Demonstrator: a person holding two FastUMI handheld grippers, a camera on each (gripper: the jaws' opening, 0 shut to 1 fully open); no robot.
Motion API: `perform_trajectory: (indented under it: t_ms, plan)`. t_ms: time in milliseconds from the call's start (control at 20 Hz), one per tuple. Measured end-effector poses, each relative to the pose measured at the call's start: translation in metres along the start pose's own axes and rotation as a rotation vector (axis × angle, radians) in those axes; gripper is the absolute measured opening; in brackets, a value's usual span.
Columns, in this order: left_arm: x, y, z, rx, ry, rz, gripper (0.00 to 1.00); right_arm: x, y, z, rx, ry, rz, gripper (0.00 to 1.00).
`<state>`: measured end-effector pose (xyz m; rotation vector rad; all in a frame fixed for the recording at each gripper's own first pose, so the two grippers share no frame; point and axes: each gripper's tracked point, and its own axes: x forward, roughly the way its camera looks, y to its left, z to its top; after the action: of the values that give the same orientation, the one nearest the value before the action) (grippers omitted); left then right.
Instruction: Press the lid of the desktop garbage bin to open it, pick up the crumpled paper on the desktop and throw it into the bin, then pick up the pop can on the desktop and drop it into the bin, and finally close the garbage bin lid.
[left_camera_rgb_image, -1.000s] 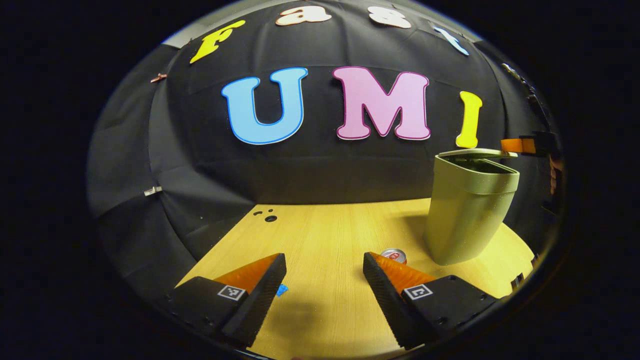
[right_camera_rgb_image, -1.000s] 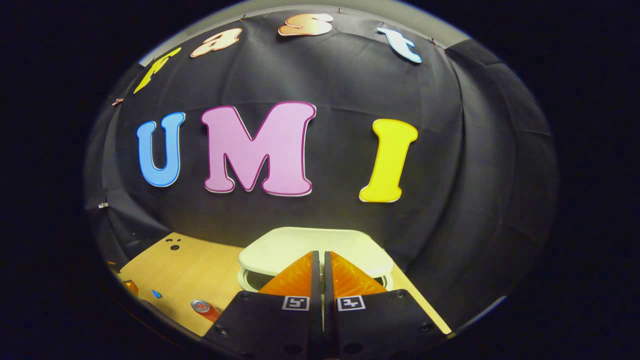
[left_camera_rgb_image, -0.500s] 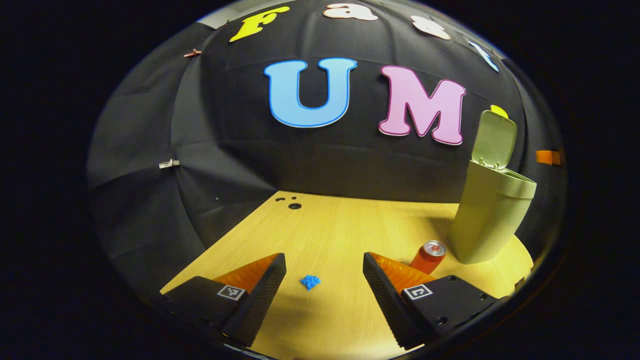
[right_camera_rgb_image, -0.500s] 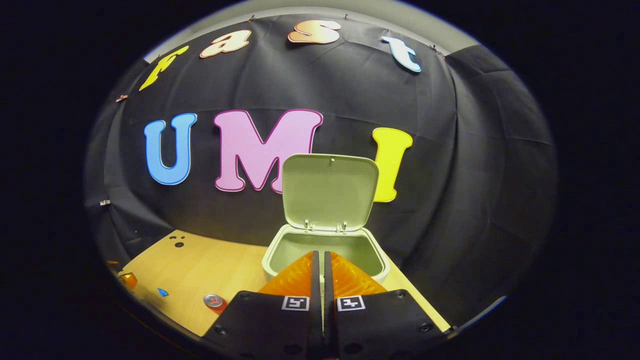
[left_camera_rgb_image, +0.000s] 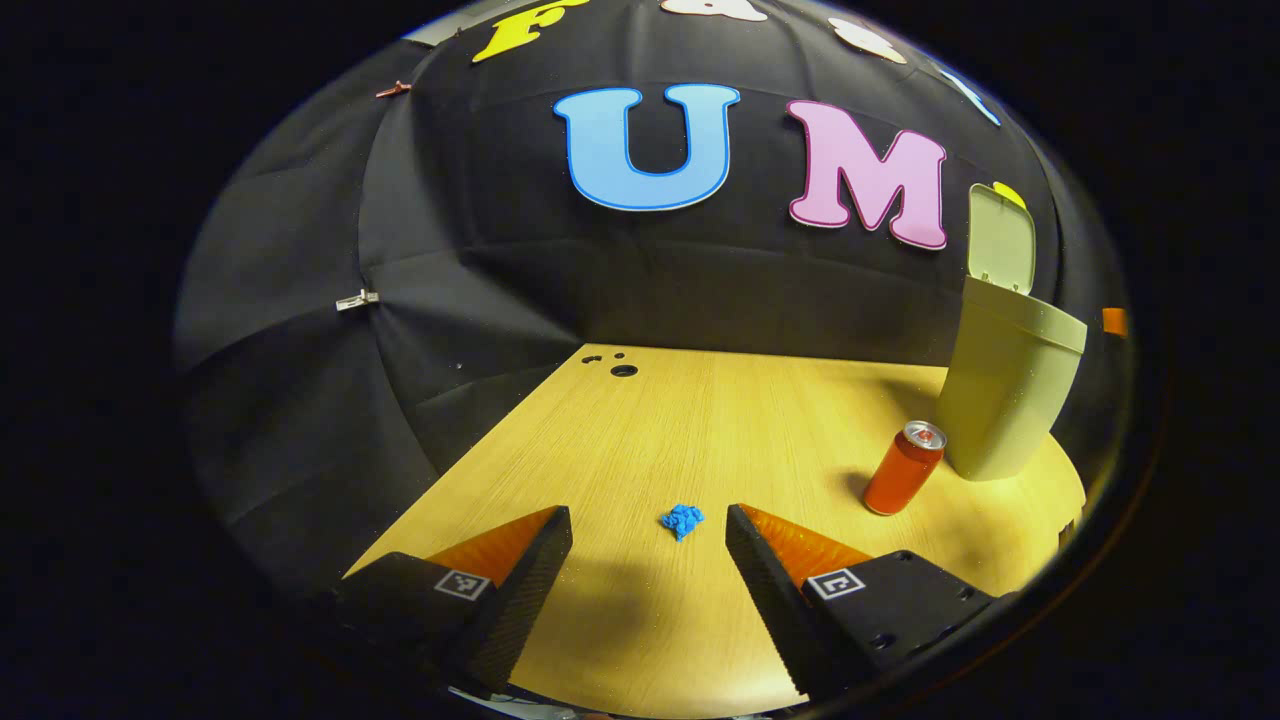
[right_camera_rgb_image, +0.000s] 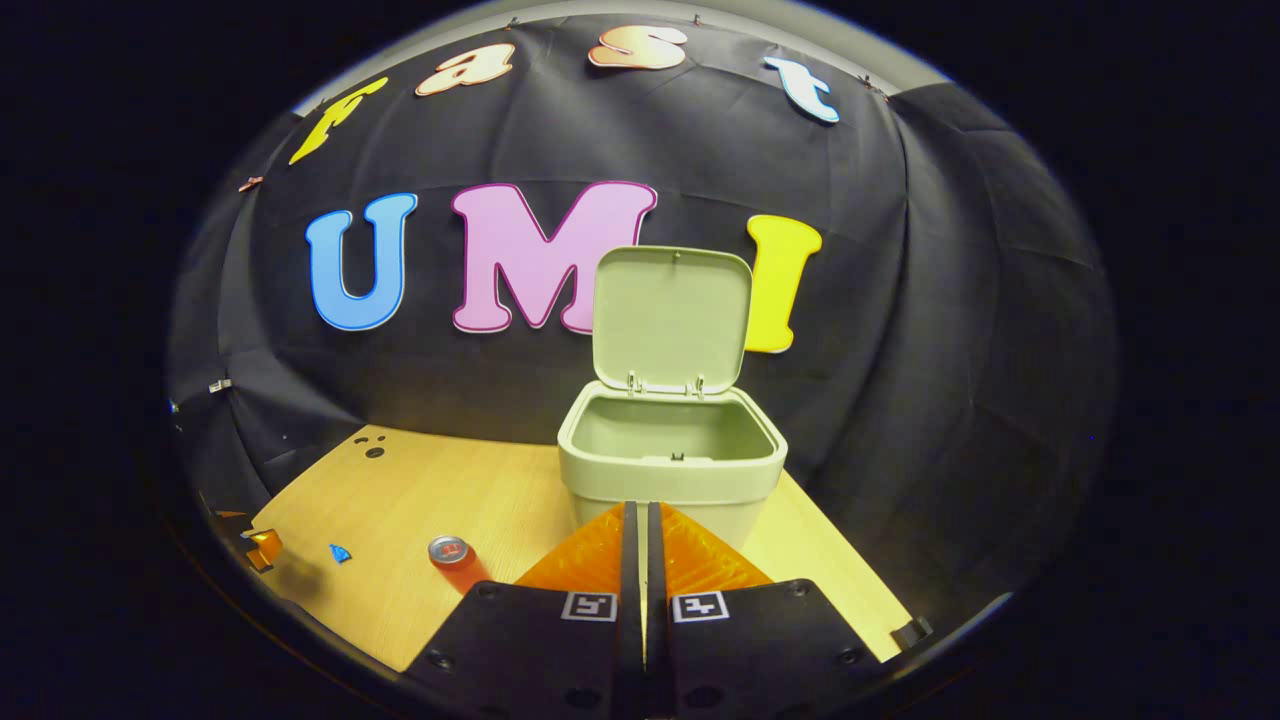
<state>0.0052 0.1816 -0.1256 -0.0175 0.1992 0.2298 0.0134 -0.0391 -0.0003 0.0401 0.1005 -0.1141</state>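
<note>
In the left gripper view, the left gripper (left_camera_rgb_image: 648, 525) hangs low over the wooden desktop (left_camera_rgb_image: 700, 420) with its jaws spread wide and nothing between them; the crumpled paper (left_camera_rgb_image: 682, 520), a small blue wad, lies on the desktop just ahead of the fingertips, in line with the gap between them and touching neither finger; the pop can (left_camera_rgb_image: 904, 468), red with a silver top, stands upright at about 3 o'clock from the paper, well apart from it and just beside the base of the garbage bin (left_camera_rgb_image: 1010, 390); the bin stands at the right edge of the desktop with its lid (left_camera_rgb_image: 1000, 238) raised upright. In the right gripper view, the right gripper (right_camera_rgb_image: 640, 520) is clenched, finger against finger, grasping nothing; it is held at 6 o'clock of the bin, in front of the bin's front wall, and contact cannot be determined; the bin interior is exposed, with the lid standing vertical on its rear hinges; the can stands at 8 o'clock from the bin, and the paper lies farther out in the same direction.
</note>
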Motion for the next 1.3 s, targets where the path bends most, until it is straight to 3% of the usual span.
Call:
perform_trajectory:
  t_ms: [400,450,650,800,850,1000,1050,1150,1300]
  plan:
    - [0.037,-0.007,-0.038,-0.023,0.091,-0.019,0.99,-0.026,-0.002,-0.042,0.055,0.113,-0.022,0.08]
    - [0.043,-0.008,-0.040,-0.016,0.098,-0.028,1.00,-0.029,-0.002,-0.049,0.060,0.129,-0.028,0.17]
    - [0.077,-0.010,-0.059,0.039,0.135,-0.048,0.99,-0.051,0.003,-0.077,0.065,0.206,-0.029,0.37]
    - [0.096,-0.014,-0.067,0.021,0.163,-0.057,0.99,-0.063,0.004,-0.091,0.067,0.248,-0.034,0.45]
    - [0.102,-0.015,-0.067,0.020,0.164,-0.059,0.99,-0.068,0.005,-0.093,0.070,0.260,-0.036,0.57]
    - [0.117,-0.021,-0.068,0.036,0.169,-0.072,0.99,-0.075,0.004,-0.108,0.088,0.304,-0.045,0.70]
    - [0.121,-0.024,-0.069,0.040,0.171,-0.079,0.99,-0.078,0.003,-0.114,0.099,0.320,-0.051,0.83]
    - [0.128,-0.030,-0.070,0.049,0.177,-0.091,1.00,-0.083,0.002,-0.122,0.121,0.347,-0.064,0.96]
    - [0.140,-0.035,-0.074,0.051,0.186,-0.092,0.99,-0.089,-0.003,-0.130,0.117,0.366,-0.082,0.97]
